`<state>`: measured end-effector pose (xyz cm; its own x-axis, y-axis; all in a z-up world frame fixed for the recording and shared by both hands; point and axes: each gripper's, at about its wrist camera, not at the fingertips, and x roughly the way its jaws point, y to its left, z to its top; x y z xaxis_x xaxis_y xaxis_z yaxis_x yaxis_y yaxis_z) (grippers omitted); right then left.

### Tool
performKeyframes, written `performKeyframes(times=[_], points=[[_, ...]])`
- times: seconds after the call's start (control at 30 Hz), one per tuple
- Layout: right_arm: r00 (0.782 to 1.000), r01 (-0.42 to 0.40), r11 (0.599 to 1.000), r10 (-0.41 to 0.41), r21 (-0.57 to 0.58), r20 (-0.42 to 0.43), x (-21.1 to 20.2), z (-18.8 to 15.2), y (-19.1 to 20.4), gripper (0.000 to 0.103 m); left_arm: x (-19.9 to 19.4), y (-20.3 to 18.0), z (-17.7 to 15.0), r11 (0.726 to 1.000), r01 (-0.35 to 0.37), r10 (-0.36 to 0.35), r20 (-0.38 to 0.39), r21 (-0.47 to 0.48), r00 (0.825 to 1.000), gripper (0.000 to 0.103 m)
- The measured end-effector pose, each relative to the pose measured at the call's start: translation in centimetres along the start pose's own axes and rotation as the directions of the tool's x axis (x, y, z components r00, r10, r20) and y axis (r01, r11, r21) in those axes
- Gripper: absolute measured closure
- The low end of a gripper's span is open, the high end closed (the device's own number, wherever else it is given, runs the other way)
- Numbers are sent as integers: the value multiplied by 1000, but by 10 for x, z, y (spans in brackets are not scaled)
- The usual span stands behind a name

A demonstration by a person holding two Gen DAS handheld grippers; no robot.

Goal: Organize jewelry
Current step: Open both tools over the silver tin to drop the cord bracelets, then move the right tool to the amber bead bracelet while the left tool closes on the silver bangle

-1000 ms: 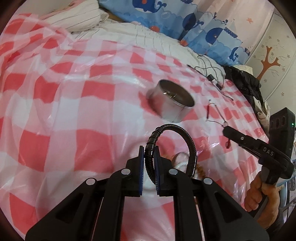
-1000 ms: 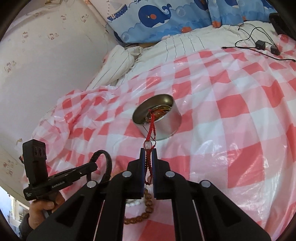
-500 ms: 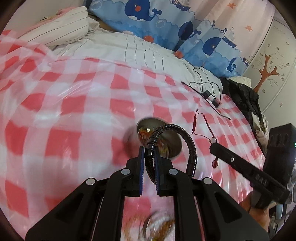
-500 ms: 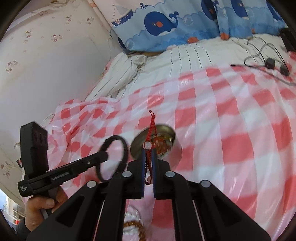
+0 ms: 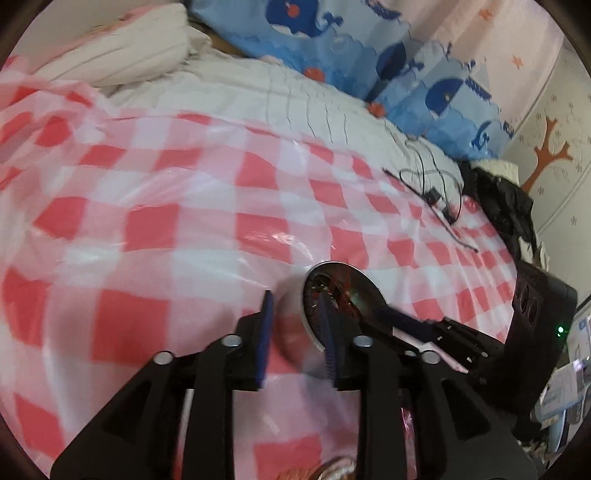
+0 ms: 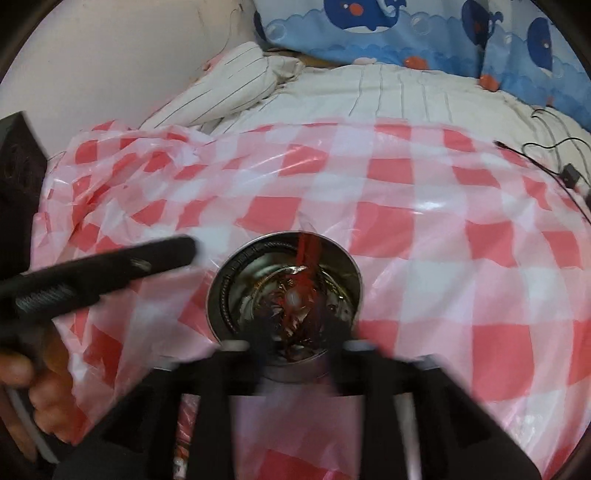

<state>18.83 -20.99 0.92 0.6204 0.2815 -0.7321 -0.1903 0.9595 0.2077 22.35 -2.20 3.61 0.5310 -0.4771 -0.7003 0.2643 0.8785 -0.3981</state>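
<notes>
A round metal tin (image 6: 284, 284) sits on the red-and-white checked sheet (image 6: 406, 206); it also shows in the left wrist view (image 5: 343, 291). My right gripper (image 6: 295, 343) is open right over the tin's near rim. A red cord bracelet (image 6: 306, 258) drops into the tin among other jewelry. A black ribbed bracelet (image 6: 223, 295) lies along the tin's inner left wall. My left gripper (image 5: 295, 328) is open and empty, just left of the tin. The other gripper's body (image 5: 480, 347) crosses at right.
Black cables and a charger (image 5: 436, 195) lie on the far right of the sheet. A striped pillow (image 6: 229, 92) and whale-print bedding (image 6: 369, 33) lie at the back. Dark clothes (image 5: 506, 199) pile at the right edge. A beaded bracelet (image 5: 332, 472) lies near the bottom edge.
Both grippers came over the tin and opened. The black ribbed bracelet left my left gripper and now lies in the tin. The red cord left my right gripper and falls in.
</notes>
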Motion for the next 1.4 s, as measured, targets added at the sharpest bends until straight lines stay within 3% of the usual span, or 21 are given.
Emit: performKeyframes(times=[0.13, 0.37, 0.67, 0.8, 0.9, 1.0, 1.13, 1.2, 1.23, 1.4], points=[[998, 7, 1000, -8, 22, 55, -32, -7, -3, 51, -31, 15, -27, 1000, -11, 11, 12, -30, 1000, 67], [996, -5, 987, -9, 162, 84, -84, -48, -27, 38, -64, 19, -83, 1000, -6, 6, -23, -8, 1000, 64], [999, -28, 981, 23, 190, 28, -124, -115, -7, 35, -103, 11, -137, 998, -42, 43, -25, 35, 999, 60], [1000, -20, 982, 18, 190, 12, -133, -123, 3, 34, -113, -1, -148, 991, -67, 69, -13, 118, 998, 60], [998, -42, 971, 31, 235, 50, -143, -121, 5, 31, -113, -10, -151, 980, -95, 98, -5, 175, 995, 60], [999, -33, 979, 28, 200, 30, -136, -120, 19, 31, -110, -12, -149, 971, -125, 126, 7, 202, 992, 60], [998, 37, 998, -34, 52, -59, -104, -122, 44, 32, -114, 4, -140, 981, -129, 128, 15, 141, 992, 60], [996, 42, 999, -41, 17, -76, -95, -122, 48, 35, -114, 11, -136, 987, -120, 119, 18, 110, 993, 60], [996, 36, 999, -36, 7, -84, -90, -121, 48, 42, -113, 12, -134, 988, -112, 111, 18, 103, 994, 60], [988, 80, 995, -88, -67, -123, -71, -123, 57, 46, -94, -6, -128, 984, -69, 71, -7, 165, 997, 60]])
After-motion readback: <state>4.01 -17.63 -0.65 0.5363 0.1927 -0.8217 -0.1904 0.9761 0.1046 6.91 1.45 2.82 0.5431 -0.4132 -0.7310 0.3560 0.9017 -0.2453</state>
